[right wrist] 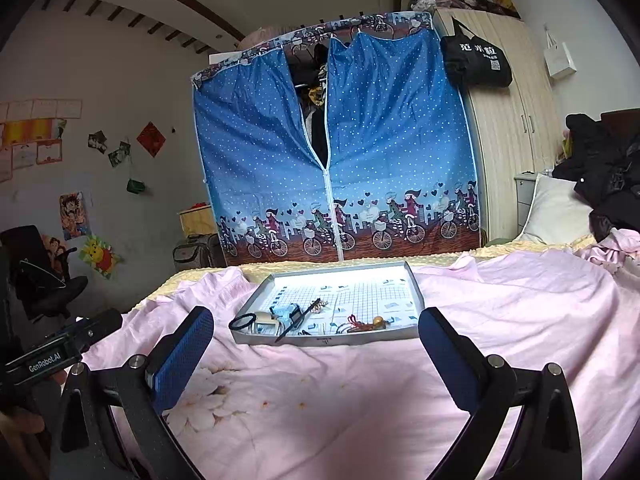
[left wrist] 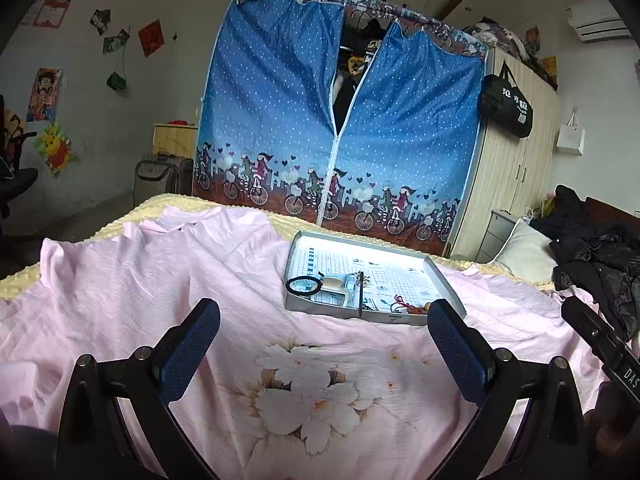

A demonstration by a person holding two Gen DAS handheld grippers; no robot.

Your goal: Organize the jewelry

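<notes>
Hovering over the pink bedspread (left wrist: 132, 280), left gripper (left wrist: 324, 340) and right gripper (right wrist: 316, 344) both spread their fingers wide, empty. The jewelry lies bunched along the tray's (right wrist: 416, 280) near edge; early or late, undecidable.

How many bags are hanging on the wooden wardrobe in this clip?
2. A black bag with white lettering hangs at the wooden wardrobe's front corner beside the blue fabric closet; a white paper bag hangs farther right. Others may be out of view.
</notes>
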